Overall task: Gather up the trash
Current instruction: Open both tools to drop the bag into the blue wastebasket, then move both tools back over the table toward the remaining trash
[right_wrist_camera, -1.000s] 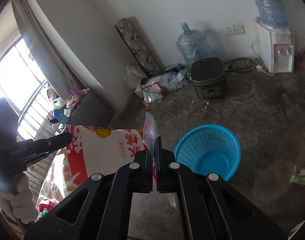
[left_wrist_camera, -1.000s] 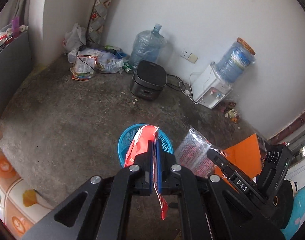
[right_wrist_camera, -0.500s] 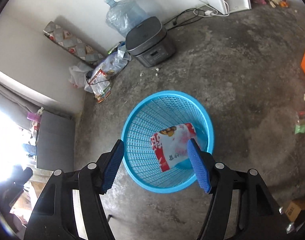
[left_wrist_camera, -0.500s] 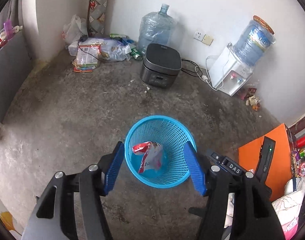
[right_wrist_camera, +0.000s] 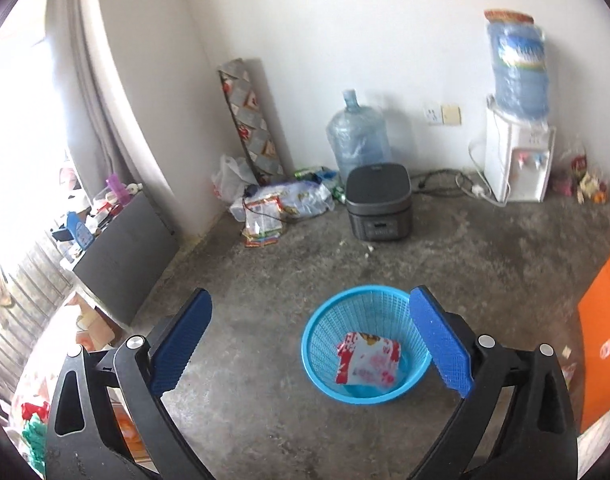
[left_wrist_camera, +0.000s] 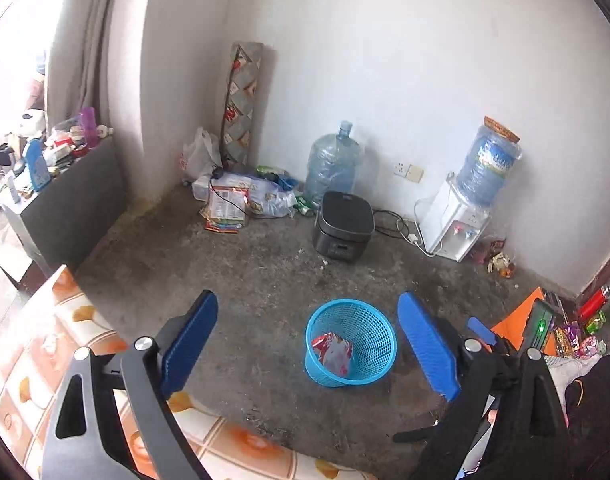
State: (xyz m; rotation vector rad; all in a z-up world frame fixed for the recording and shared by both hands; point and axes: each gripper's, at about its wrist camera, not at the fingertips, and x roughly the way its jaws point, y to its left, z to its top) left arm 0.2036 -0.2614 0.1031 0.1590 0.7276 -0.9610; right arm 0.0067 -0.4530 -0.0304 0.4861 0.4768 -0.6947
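Red-and-white wrapper (right_wrist_camera: 367, 362) lies inside the blue basket (right_wrist_camera: 321, 332) on the concrete floor (right_wrist_camera: 265, 300), beyond both grippers. Left gripper (left_wrist_camera: 307, 342) and right gripper (right_wrist_camera: 311, 338) are opening, nothing between the jaws. Wrapper print unreadable.

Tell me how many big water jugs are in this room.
2. One water jug stands on the floor against the back wall, behind the black cooker. The other jug sits upside down on the white dispenser. More may be out of view.
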